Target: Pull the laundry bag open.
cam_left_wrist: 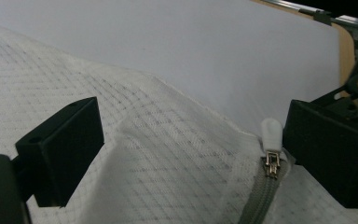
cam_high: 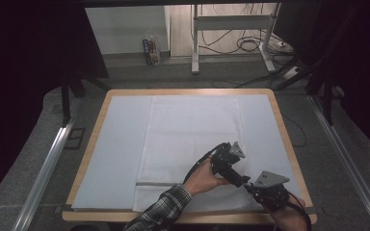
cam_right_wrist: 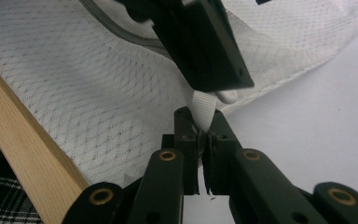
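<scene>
So the mesh bag lies flat on the mat, roughly mid-table, and the mat covers nearly the whole table. The bag's zipper runs along its near end, close to the table's near edge. Both grippers sit over the near right corner of the bag: left gripper just behind and left of the right gripper. In the left gripper view the zipper pull sits right beside the right-hand jaw. A webbing tab at the bag's corner is between the right gripper's jaws.

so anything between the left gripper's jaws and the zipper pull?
Nothing visible. The left gripper is open, and the white zipper pull sits in the gap close to one jaw, with bare mesh bag around it.
</scene>
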Motion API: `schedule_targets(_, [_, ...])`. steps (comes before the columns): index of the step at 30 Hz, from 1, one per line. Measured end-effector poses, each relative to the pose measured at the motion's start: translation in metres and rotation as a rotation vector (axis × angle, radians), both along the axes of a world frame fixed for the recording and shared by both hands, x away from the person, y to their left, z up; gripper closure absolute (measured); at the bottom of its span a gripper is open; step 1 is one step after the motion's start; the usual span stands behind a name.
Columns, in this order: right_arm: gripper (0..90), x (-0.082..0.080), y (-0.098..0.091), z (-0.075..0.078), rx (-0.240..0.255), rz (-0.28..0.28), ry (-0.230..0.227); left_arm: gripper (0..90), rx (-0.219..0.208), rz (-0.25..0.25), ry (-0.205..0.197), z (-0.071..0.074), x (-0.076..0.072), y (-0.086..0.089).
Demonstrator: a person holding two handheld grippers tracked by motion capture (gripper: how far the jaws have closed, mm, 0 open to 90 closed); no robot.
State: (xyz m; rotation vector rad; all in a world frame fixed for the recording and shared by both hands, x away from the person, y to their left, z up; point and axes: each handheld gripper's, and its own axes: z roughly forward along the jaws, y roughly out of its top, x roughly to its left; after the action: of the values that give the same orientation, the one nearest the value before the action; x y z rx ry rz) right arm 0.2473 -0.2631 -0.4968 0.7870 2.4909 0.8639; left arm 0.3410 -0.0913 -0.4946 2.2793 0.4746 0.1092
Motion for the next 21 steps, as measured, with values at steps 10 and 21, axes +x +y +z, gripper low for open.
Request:
schedule_targets(10, [84.7,0.0,0.0,0.0,-0.005,-0.003,-0.001,7.7,0.06,0.063,-0.054,0.003,0.006,0.014])
schedule_targets(21, [84.6,-0.002,0.002,0.0,-0.041,0.004,-0.028,24.3,-0.029,0.0,0.026,0.015,-0.001,0.047])
